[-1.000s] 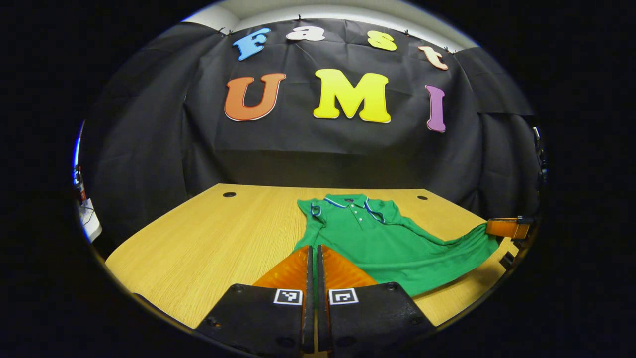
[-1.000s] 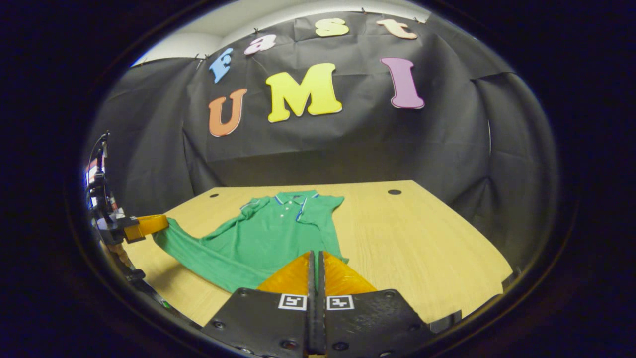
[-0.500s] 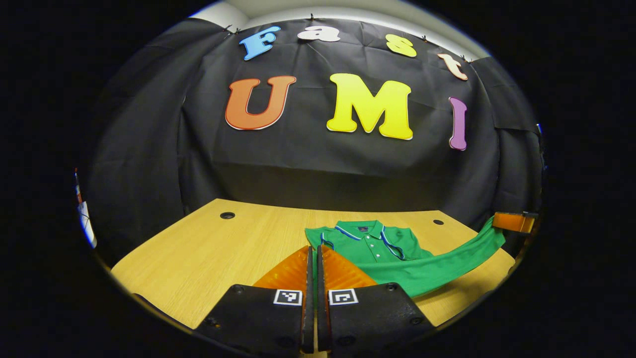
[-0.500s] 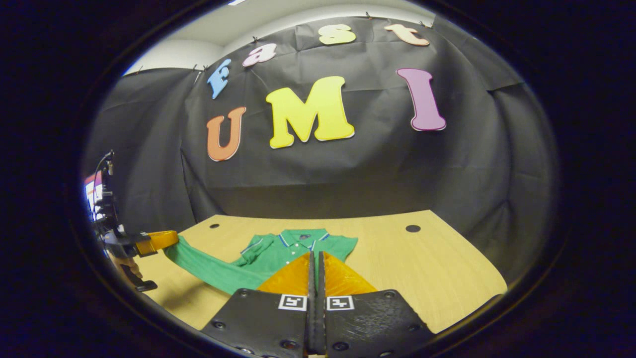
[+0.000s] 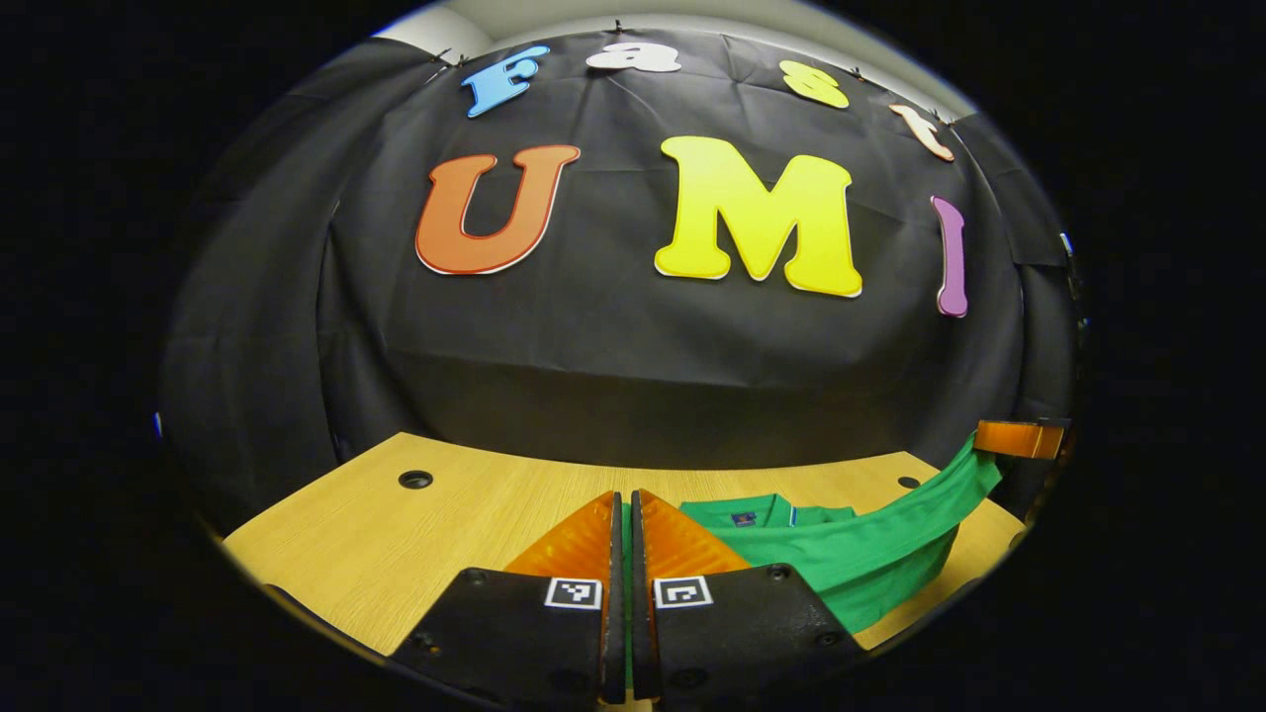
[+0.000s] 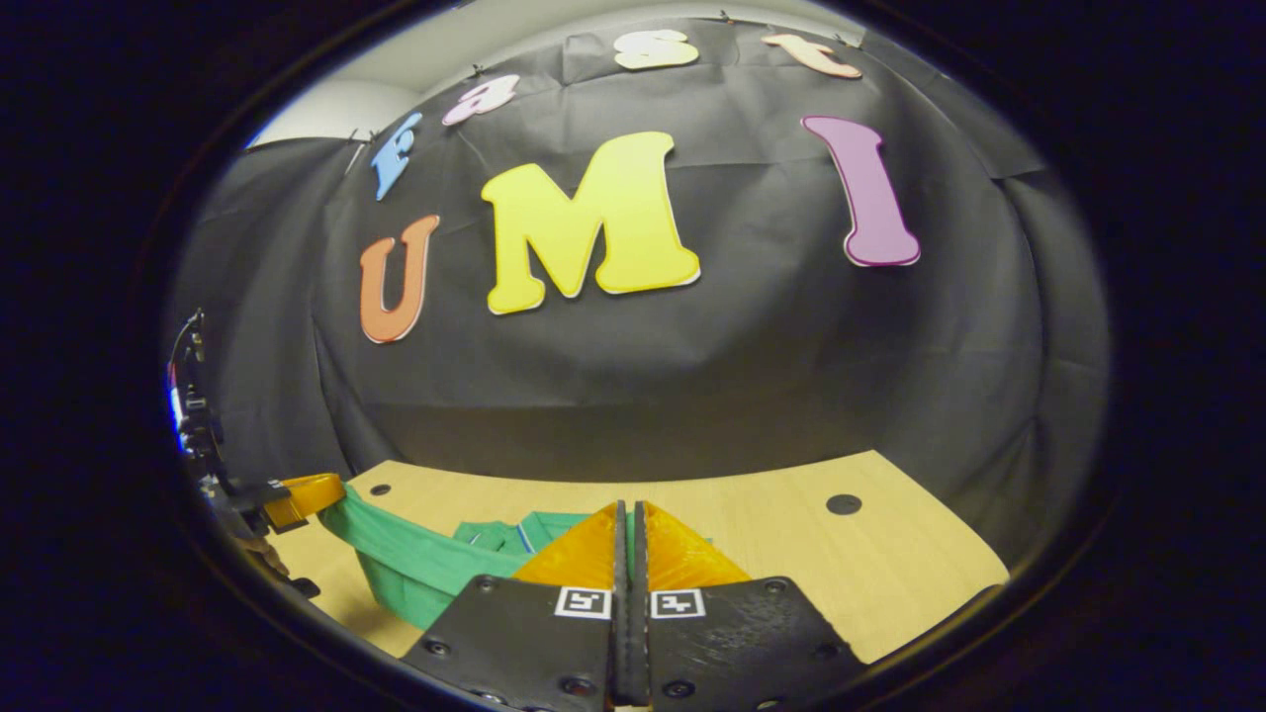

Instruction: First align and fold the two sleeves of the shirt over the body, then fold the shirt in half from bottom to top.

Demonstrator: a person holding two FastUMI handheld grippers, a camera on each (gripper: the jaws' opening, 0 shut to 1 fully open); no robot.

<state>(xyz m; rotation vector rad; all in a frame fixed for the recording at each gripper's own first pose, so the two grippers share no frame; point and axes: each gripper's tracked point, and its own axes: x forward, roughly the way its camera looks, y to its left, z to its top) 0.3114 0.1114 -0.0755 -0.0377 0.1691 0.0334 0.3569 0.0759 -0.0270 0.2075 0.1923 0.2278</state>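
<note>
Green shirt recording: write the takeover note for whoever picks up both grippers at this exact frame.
Left gripper: shut on the shirt's bottom hem.
Right gripper: shut on the hem too.
The hem hangs stretched between both grippers, raised above the wooden table; the collar lies flat near the table's far edge.
Done: sleeves appear to be folded in, though fabric hides them.
Left: carry the hem over to the collar, lay it down, release both.
</note>
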